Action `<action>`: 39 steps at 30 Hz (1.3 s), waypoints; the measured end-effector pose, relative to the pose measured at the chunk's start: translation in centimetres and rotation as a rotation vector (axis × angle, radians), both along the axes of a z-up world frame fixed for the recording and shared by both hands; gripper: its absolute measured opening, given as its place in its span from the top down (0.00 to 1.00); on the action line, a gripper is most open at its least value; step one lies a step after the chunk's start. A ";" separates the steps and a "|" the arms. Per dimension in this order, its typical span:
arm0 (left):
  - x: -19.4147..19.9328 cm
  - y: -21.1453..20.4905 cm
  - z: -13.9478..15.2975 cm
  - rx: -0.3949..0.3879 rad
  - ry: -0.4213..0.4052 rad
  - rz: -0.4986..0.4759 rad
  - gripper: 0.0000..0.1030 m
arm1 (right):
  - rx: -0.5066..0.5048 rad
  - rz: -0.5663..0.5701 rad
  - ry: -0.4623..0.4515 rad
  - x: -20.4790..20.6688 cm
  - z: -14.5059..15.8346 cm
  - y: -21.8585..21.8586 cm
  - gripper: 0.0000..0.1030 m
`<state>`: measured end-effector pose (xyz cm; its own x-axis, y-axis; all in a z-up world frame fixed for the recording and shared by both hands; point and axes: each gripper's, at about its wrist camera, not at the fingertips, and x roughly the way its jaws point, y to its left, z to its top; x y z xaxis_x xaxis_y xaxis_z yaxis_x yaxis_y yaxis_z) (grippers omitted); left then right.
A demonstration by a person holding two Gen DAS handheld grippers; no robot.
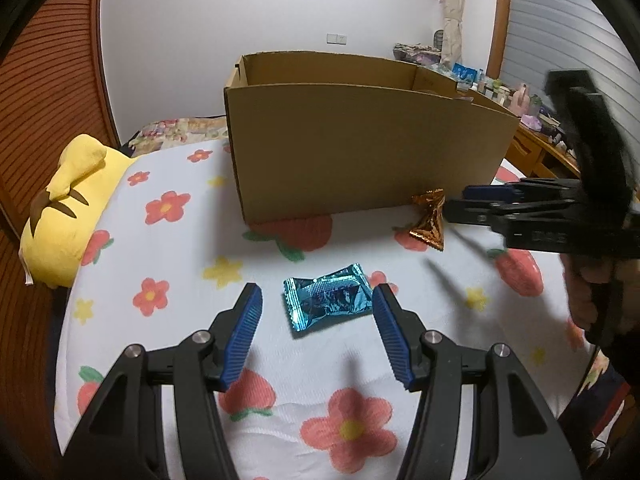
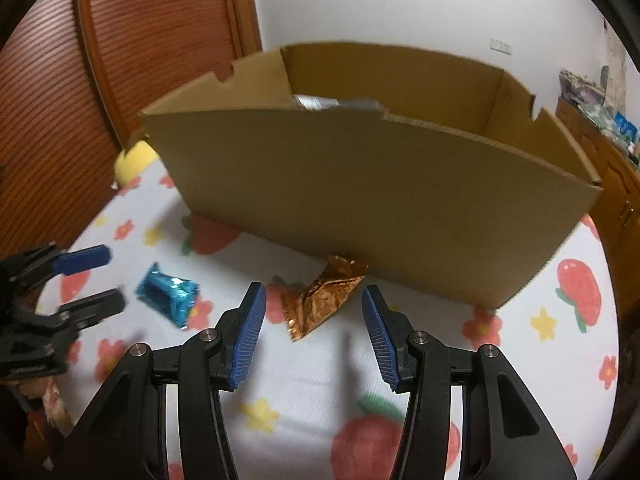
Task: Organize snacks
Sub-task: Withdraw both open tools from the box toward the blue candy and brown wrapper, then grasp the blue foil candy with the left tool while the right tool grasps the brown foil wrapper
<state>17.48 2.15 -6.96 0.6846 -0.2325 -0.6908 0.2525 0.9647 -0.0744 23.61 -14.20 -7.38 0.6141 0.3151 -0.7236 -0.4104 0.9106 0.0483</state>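
Black left claw point(image 1: 318, 300), ribbed blue pads point(image 1: 246, 334), silver screws

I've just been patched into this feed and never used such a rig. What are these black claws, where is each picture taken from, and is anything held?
A person holds two hand-held grippers, each carrying a camera that looks along its blue-padded fingers. One picture looks from the left gripper, the other from the right gripper. On the flower-print cloth lie a shiny blue candy wrapper and a crinkled copper-foil wrapper, before an open brown cardboard box. Both grippers stand open, one wrapper between each pair of fingers. Nothing is held.
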 end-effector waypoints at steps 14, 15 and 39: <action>0.2 -0.2 -0.1 -0.004 0.006 -0.002 0.44 | -0.006 -0.044 0.056 2.4 -2.5 0.4 0.54; 0.3 -0.2 -0.2 -0.003 0.008 0.000 0.44 | -0.020 -0.043 0.044 2.3 -2.5 0.5 0.57; 3.5 -1.8 -3.0 0.029 0.096 0.005 0.40 | 0.063 0.059 -0.020 -5.6 -1.3 -0.5 0.74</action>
